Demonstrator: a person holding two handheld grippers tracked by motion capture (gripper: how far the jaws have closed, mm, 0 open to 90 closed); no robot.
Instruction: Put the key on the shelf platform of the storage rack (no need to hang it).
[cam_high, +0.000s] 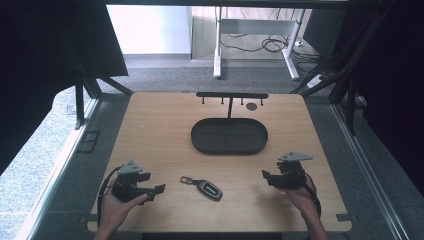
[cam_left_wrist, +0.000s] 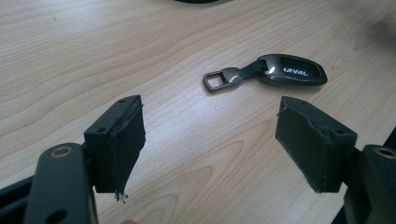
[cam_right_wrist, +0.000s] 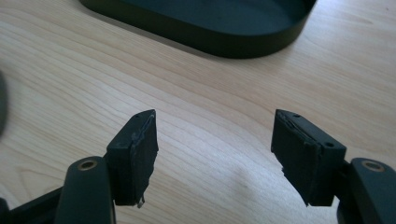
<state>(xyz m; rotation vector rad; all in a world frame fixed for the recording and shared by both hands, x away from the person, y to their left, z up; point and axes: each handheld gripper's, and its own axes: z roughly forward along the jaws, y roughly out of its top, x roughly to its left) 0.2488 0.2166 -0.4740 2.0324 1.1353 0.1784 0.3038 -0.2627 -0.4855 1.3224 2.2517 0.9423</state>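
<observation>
A dark car key fob (cam_high: 209, 189) with a metal loop lies flat on the wooden table (cam_high: 165, 125), near the front middle. In the left gripper view the key fob (cam_left_wrist: 289, 71) rests a short way beyond the jaws, white lettering up, its loop (cam_left_wrist: 215, 80) pointing left. My left gripper (cam_high: 159, 189) is open at the front left, jaws toward the fob and apart from it, and the left gripper (cam_left_wrist: 210, 144) holds nothing. My right gripper (cam_high: 265, 175) is open and empty at the front right. The right gripper (cam_right_wrist: 215, 149) faces the black oval tray (cam_right_wrist: 224, 42).
The black oval tray (cam_high: 200, 145) sits mid-table, with a black hook rack (cam_high: 231, 95) standing upright behind it. A small dark disc (cam_high: 251, 106) lies by the rack. Bare wood surrounds the fob. Beyond the table's far edge are desk legs and cables on the floor.
</observation>
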